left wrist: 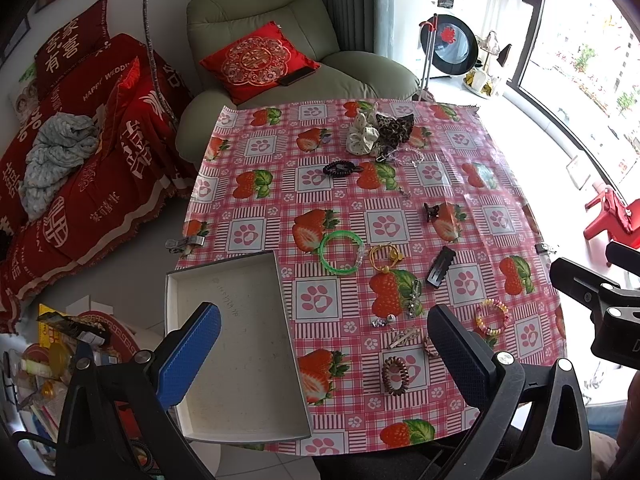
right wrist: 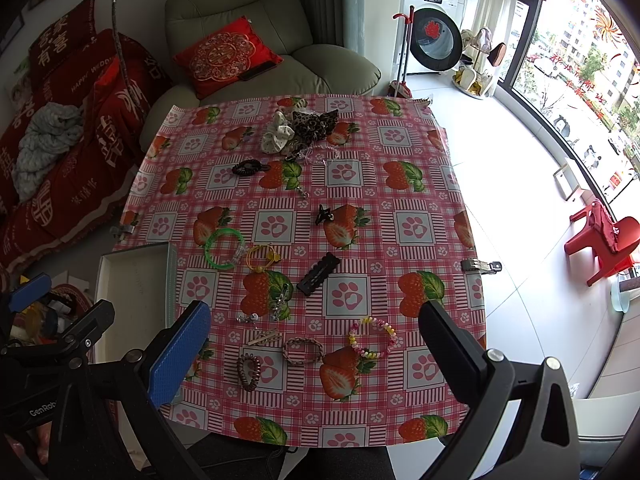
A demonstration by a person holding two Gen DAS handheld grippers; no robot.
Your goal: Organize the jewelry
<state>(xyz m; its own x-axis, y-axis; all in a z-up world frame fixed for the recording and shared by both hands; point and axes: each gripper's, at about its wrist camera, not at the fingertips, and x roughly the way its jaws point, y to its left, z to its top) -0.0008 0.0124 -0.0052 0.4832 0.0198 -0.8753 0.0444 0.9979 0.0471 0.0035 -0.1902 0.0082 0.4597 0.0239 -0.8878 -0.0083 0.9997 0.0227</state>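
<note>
A glossy plastic cloth, pink gingham printed with strawberries and paw prints, covers the desk, and metal clips pinch its left and right edges. At 9 o'clock on it lies a shallow white tray, rectangular, matte and scuffed inside; in the right view its lower half is hidden behind the left gripper.

The jewelry is scattered over the cloth, all outside the tray. Near the centre a translucent green bangle touches a clear beaded piece, with a thin yellow tie just beside it. A flat black toothed clip lies at an angle just right of centre, and a small black claw clip sits toward 12 o'clock of it. Toward 6 o'clock are a pastel bead bracelet, a braided brown band, a brown coil tie and a pale flat pin. Some small silvery pieces by a strawberry are too small to identify. At 12 o'clock fabric scrunchies, white dotted and leopard print, are heaped together, and a black coil tie lies just below them.

The left gripper and the right gripper both hover above the desk's near edge, fingers spread wide and holding nothing. Each has one blue ribbed pad; the opposite pad looks dark in shadow.
</note>
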